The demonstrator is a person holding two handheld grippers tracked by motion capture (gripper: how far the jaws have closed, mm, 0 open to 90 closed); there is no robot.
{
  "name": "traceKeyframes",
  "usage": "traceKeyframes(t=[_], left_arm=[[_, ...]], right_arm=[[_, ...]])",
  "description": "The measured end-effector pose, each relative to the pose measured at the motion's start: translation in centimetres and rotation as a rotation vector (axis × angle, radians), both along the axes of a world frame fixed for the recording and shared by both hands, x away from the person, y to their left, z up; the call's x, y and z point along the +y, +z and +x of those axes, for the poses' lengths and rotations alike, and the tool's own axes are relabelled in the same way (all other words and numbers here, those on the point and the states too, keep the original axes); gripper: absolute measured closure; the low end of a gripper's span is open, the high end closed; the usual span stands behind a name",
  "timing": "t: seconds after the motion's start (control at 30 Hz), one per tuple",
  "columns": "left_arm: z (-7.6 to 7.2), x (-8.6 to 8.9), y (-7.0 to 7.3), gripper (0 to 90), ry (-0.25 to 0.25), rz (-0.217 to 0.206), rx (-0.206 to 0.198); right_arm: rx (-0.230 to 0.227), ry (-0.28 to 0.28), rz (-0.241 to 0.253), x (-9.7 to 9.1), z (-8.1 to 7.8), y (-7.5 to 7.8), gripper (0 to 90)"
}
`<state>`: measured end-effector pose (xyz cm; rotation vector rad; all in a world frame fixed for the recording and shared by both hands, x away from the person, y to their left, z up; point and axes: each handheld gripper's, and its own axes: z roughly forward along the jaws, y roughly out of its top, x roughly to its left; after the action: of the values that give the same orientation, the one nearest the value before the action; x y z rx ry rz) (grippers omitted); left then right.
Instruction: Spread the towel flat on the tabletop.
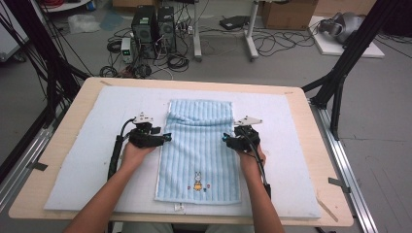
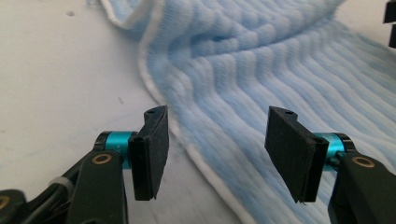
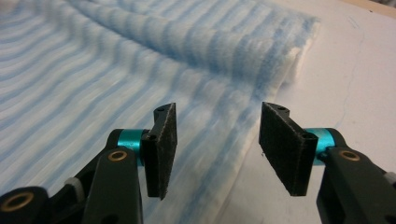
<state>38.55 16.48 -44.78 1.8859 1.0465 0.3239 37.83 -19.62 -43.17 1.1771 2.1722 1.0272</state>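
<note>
Currently, in the high view, the blue towel (image 1: 199, 150) lies lengthwise on the white mat (image 1: 87, 160), its far end folded back into a thick roll at 12 o'clock. The left gripper (image 1: 167, 138) sits at the towel's 9 o'clock edge and the right gripper (image 1: 225, 138) at its 3 o'clock edge, each pointing inward across the table. Both forearms enter from 6 o'clock, wrists roughly level, hands wrapped around the gripper bodies.

Left gripper view: the jaws stand spread, with nothing pinched. The towel's white hem (image 2: 201, 161) runs between them from 11 o'clock towards 6 o'clock. Risk: if the jaws close at this height, they may slide over the pile and catch only the top layer, or miss the hem entirely.

Right gripper view: the jaws are likewise spread and empty, straddling the towel edge (image 3: 233, 154), with the folded roll (image 3: 261, 51) at 12 o'clock. Risk: an uneven grip between the two sides would probably skew the next fold; dragging rather than lifting could bunch the fabric against the mat.
</note>
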Motion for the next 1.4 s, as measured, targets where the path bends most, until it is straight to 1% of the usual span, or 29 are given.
traceKeyframes(t=[0.03, 0.07, 0.1, 0.13, 0.2, 0.23, 0.3, 0.4, 0.47, 0.53, 0.6, 0.7, 0.73, 0.8, 0.9, 0.93, 1.0, 1.07, 1.1, 1.13, 1.17, 1.23, 1.3, 1.33, 1.4], left_arm=[[-0.3, 0.1, 0.1, 37.4, -0.012, 0.001, 0.007], [-0.7, 0.3, 0.2, 36.7, -0.020, -0.008, 0.005], [-1.1, 0.4, 0.3, 37.0, -0.027, -0.003, 0.001], [-1.5, 0.6, 0.3, 37.4, -0.029, -0.006, -0.005], [-2.2, 0.9, 0.4, 40.0, -0.037, -0.005, -0.018], [-2.5, 1.0, 0.4, 41.1, -0.036, -0.009, -0.022], [-3.2, 1.2, 0.3, 43.1, -0.046, 0.003, -0.029], [-4.0, 1.4, 0.1, 44.6, -0.058, -0.002, -0.026], [-4.6, 1.5, -0.1, 46.2, -0.071, -0.004, -0.028], [-5.1, 1.5, -0.2, 47.7, -0.087, -0.006, -0.031], [-5.4, 1.4, -0.1, 50.0, -0.109, -0.020, -0.028], [-6.0, 1.1, -0.3, 54.5, -0.142, -0.011, -0.025], [-6.1, 1.0, -0.2, 56.0, -0.153, -0.004, -0.028], [-6.3, 0.9, -0.2, 58.4, -0.168, -0.017, -0.013], [-6.5, 0.5, -0.4, 59.1, -0.192, -0.005, 0.021], [-6.5, 0.4, -0.4, 59.5, -0.198, 0.005, 0.022], [-6.6, 0.1, -0.4, 60.6, -0.214, 0.045, 0.017], [-6.8, -0.2, -0.4, 62.8, -0.216, 0.073, 0.002], [-6.8, -0.3, -0.4, 66.9, -0.226, 0.084, -0.004], [-6.9, -0.4, -0.3, 73.8, -0.228, 0.096, -0.009], [-7.0, -0.5, -0.3, 78.5, -0.227, 0.110, -0.014], [-7.1, -0.3, -0.3, 84.6, -0.239, 0.115, -0.014], [-7.3, -0.2, -0.2, 86.2, -0.245, 0.111, -0.007], [-7.4, -0.1, -0.2, 86.3, -0.250, 0.117, -0.010], [-7.7, 0.1, -0.2, 86.4, -0.255, 0.115, -0.006]], right_arm=[[-0.003, 0.009, -0.004, -0.1, -0.5, 0.1, 45.6], [-0.003, 0.024, 0.007, -0.2, -0.9, 0.2, 45.6], [0.001, 0.036, 0.014, -0.4, -1.4, 0.3, 46.0], [-0.007, 0.047, 0.005, -0.5, -1.9, 0.3, 46.8], [0.002, 0.068, 0.015, -0.6, -2.8, 0.4, 48.2], [-0.007, 0.076, 0.015, -0.7, -3.3, 0.4, 48.6], [-0.006, 0.087, 0.026, -0.9, -4.1, 0.3, 48.6], [-0.001, 0.082, 0.033, -1.2, -5.2, 0.0, 47.9], [0.017, 0.077, 0.050, -1.4, -5.9, -0.3, 49.8], [0.034, 0.084, 0.041, -1.5, -6.5, -0.7, 51.9], [0.045, 0.095, 0.033, -1.6, -6.9, -1.0, 52.9], [0.069, 0.116, 0.044, -1.6, -7.3, -1.2, 59.2], [0.066, 0.122, 0.036, -1.5, -7.4, -1.2, 60.1], [0.063, 0.136, 0.019, -1.3, -7.5, -1.1, 61.7], [0.066, 0.146, -0.002, -0.9, -7.6, -1.2, 62.6], [0.068, 0.149, -0.013, -0.8, -7.6, -1.2, 62.6], [0.067, 0.152, -0.034, -0.6, -7.5, -1.4, 62.6], [0.067, 0.151, -0.032, -0.6, -7.5, -1.4, 62.4], [0.068, 0.148, -0.032, -0.6, -7.5, -1.4, 62.2], [0.069, 0.148, -0.031, -0.7, -7.4, -1.5, 62.0], [0.071, 0.146, -0.025, -0.7, -7.4, -1.5, 61.3], [0.068, 0.142, -0.027, -0.7, -7.4, -1.5, 60.4], [0.065, 0.140, -0.020, -0.7, -7.5, -1.3, 59.2], [0.062, 0.144, -0.016, -0.7, -7.5, -1.3, 59.2], [0.062, 0.150, -0.016, -0.7, -7.6, -1.1, 60.2]])
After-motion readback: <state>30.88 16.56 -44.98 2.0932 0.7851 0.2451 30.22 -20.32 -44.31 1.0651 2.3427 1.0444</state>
